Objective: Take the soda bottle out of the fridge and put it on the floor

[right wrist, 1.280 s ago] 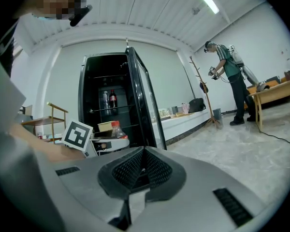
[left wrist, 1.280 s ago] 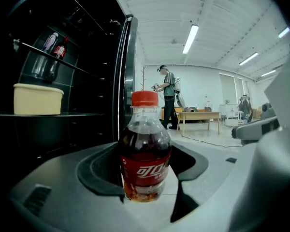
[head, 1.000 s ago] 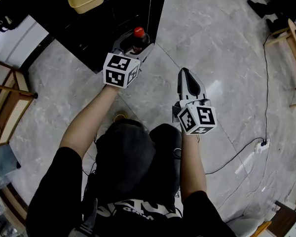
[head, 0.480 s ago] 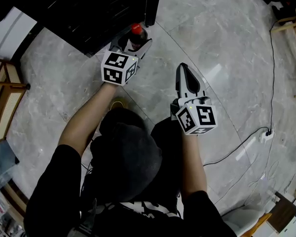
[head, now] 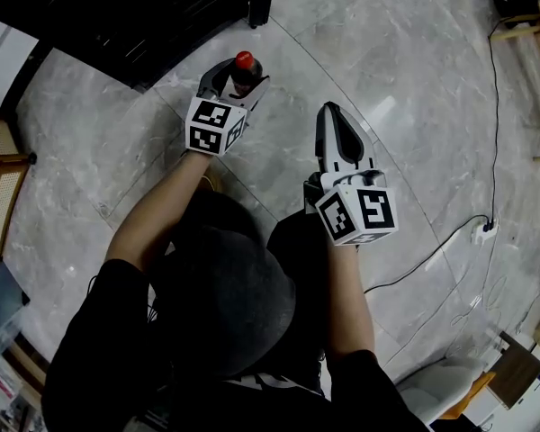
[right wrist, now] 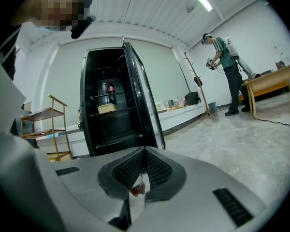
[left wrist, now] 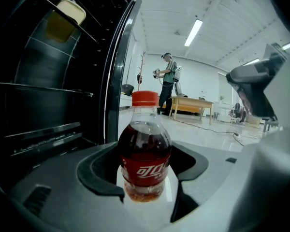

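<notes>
Soda bottle (left wrist: 144,149) in left tongs (head: 237,77), fridge (right wrist: 87,129) open

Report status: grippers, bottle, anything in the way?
Left gripper shut on soda bottle, upright, outside fridge. Right gripper shut, empty. Floor beneath bare; open fridge door close by.

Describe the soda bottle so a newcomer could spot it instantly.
Find the tall black fridge with its door open on the grey marble floor. Just in front of it, the left gripper is shut on a clear plastic bottle of dark soda; its red cap and red label mark it out.
</notes>
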`<state>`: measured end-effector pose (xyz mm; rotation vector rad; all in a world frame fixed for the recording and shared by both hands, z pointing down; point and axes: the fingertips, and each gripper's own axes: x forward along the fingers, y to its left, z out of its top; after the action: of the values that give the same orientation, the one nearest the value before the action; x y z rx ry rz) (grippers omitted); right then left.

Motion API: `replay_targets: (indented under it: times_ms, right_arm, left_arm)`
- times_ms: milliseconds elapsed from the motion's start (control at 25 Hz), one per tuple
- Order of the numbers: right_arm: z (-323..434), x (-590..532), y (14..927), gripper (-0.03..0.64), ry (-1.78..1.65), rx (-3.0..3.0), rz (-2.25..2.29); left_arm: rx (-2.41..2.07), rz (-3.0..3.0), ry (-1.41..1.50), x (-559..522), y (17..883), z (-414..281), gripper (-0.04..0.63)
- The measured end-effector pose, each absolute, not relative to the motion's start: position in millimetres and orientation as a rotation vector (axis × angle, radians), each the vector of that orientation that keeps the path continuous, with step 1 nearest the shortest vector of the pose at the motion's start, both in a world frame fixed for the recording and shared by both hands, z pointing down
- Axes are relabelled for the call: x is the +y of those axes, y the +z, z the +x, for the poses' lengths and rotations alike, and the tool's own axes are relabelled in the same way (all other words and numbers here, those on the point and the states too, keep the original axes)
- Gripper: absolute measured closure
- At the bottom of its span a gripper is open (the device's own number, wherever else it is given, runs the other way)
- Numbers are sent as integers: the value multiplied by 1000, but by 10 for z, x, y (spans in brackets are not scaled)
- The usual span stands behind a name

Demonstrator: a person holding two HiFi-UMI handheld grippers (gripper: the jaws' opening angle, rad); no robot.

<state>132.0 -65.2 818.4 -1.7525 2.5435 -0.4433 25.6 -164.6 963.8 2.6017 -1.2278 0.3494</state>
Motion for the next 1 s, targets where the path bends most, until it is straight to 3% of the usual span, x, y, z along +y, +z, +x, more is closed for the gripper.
replay_targets:
  times_ms: [640, 1000]
  right_arm:
    - [1307, -717, 8299, 595, -479, 2545, -1780]
    - [1360, -712, 8321, 595, -492, 2528, -1780]
  left_arm:
    - [-1137, 2579, 484, -1557, 10622, 399, 291]
    - [-1149, 2556, 505, -1507, 10744, 422, 291]
